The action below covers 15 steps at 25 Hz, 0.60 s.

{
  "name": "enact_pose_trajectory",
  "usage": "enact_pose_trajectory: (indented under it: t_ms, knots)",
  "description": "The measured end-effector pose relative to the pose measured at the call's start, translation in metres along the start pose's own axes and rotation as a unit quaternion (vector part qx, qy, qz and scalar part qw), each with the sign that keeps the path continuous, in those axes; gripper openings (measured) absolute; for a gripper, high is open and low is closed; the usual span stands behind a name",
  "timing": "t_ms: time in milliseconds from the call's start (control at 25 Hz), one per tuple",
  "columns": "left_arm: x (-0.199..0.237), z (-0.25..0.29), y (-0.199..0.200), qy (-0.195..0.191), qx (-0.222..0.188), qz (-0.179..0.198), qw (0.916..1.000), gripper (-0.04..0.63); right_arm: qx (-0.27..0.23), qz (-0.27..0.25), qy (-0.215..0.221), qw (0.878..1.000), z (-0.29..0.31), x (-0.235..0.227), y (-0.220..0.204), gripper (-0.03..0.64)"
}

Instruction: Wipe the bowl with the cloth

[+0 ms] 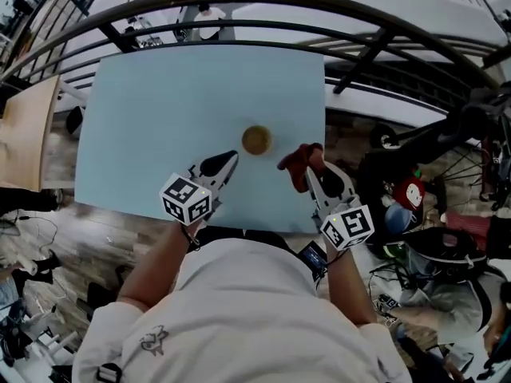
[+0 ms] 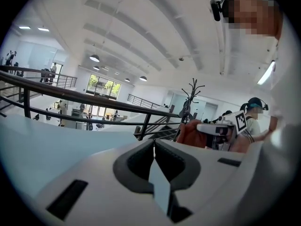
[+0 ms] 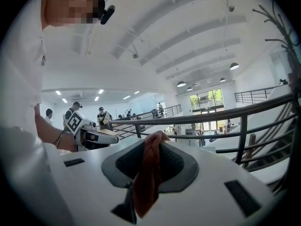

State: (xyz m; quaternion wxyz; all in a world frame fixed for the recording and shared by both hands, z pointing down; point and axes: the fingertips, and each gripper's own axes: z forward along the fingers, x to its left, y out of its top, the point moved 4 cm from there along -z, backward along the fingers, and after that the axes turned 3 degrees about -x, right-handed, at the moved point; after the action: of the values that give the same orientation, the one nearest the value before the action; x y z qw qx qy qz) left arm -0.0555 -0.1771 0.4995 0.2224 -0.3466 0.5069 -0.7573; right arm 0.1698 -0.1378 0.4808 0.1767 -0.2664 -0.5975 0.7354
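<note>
Head view, item by item.

1. Pale blue rectangular tabletop (image 1: 160,102), backed by black curved metal railings (image 1: 319,10).
2. Small round tan bowl (image 1: 256,140), upright on the tabletop's near half, right of centre. It sits ahead of and between the two gripper tips and touches neither.
3. Rust-red crumpled cloth (image 1: 299,158), bunched at the tip of the right gripper (image 1: 313,172), just right of the bowl with a sliver of table between them.
4. Left gripper (image 1: 226,163), white body with dark pads, pointing up and to the right at the bowl, its tip just short of the rim. Its marker cube (image 1: 186,199) is over the table's near edge.
5. Right marker cube (image 1: 348,227), off the table's near edge.
6. Person's white shirt (image 1: 255,309), filling the bottom of the frame.

Left gripper view: the jaws are closed together with nothing between them (only a thin seam shows between the pads). The cloth-bearing gripper shows beyond to the right.

Right gripper view: the jaws are clamped on the cloth, which stands up between the pads and hangs down in a twisted fold towards the camera.
</note>
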Motion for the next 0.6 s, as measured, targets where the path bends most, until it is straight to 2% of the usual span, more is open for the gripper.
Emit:
enact_pose_trajectory:
  t_ms: [120, 360, 440, 600]
  knots:
    - [0.019, 0.014, -0.006, 0.013, 0.006, 0.013, 0.9998, 0.015, 0.006, 0.006, 0.007, 1.000, 0.017, -0.006, -0.002, 0.091]
    - [0.060, 0.049, -0.046, 0.009, 0.061, -0.009, 0.9981, 0.022, 0.015, 0.025, 0.003, 1.000, 0.040, -0.013, -0.014, 0.091]
    - [0.072, 0.055, -0.064, 0.010, 0.086, -0.029, 0.9958, 0.073, 0.024, 0.035, 0.000, 0.999, 0.043, -0.011, -0.020, 0.091]
    - [0.098, 0.077, -0.094, 0.013, 0.124, -0.040, 0.9914, 0.117, 0.034, 0.047, -0.007, 0.998, 0.053, -0.019, -0.034, 0.091]
